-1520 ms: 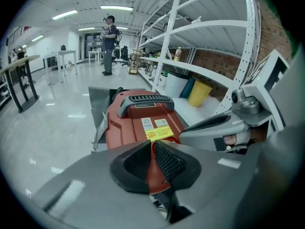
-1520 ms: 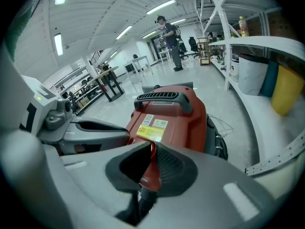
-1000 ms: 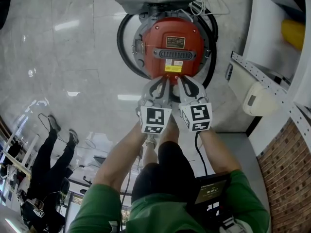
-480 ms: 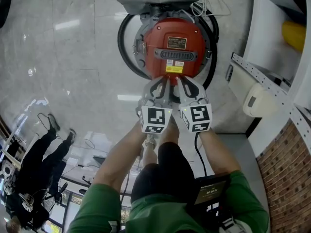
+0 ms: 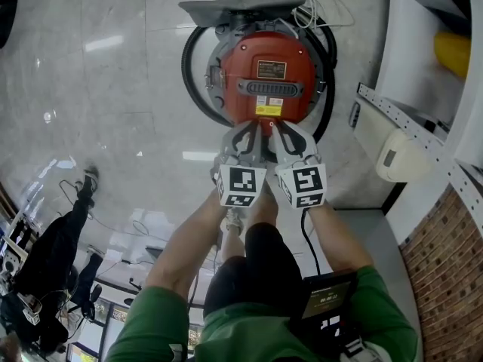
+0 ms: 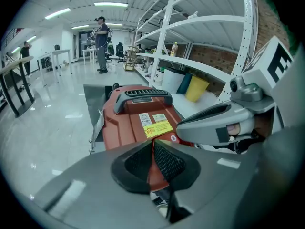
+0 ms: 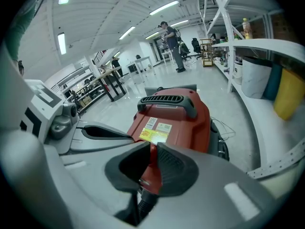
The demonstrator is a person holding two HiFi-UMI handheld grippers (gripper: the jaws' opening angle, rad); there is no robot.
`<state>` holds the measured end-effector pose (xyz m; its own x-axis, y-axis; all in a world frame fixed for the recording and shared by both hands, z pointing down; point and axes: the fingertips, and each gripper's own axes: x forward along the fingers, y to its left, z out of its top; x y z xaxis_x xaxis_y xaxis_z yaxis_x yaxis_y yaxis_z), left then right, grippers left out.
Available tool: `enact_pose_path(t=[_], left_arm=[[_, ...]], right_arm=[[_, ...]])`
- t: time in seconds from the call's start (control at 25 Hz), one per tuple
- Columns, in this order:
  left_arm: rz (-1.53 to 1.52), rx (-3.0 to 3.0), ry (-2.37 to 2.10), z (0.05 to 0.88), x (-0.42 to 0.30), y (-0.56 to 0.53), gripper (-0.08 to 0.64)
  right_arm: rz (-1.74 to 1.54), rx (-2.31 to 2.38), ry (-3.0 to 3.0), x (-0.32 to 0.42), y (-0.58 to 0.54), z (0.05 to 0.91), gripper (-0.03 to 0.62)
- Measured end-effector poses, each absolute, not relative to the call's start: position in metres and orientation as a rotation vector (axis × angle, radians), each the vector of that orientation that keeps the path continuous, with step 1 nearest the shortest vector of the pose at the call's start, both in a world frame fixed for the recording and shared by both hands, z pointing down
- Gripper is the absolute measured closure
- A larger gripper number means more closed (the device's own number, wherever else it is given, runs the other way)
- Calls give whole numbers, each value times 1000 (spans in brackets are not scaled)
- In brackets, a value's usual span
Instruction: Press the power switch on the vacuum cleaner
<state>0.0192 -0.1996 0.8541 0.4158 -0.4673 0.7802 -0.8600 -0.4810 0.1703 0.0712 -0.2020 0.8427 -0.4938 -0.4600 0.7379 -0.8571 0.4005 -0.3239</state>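
With fingers pinched almost shut on nothing, held side by side as left gripper [image 5: 251, 129] and right gripper [image 5: 281, 129] at the near edge of the red vacuum cleaner [image 5: 264, 59], just short of its yellow label [image 5: 269, 108]. Parked on the glossy floor [image 5: 98, 111], black hose [image 5: 185, 70] looped round its body. Risky from here: pressing beside the power switch, not surely made out, or skidding off the curved shell and shoving the canister away.

The left gripper [image 6: 153, 143] holds its jaws drawn nearly together with nothing between them, tips just above the near end of the red vacuum cleaner [image 6: 128, 125]. The cleaner's dark handle [image 6: 141, 97] and yellow sticker [image 6: 158, 129] lie beyond. The right gripper [image 6: 188, 124] reaches in from the right.
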Motion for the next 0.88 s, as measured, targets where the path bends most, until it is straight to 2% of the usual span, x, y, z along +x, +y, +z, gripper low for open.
enact_pose_path(t=[0.44, 0.88], left_arm=[[903, 2131, -1184, 835, 11, -205, 543], [814, 2198, -1323, 745, -9, -209, 552]], right_arm=[[892, 1130, -2134, 74, -207, 817, 560], [772, 1175, -2201, 71, -206, 735, 560]])
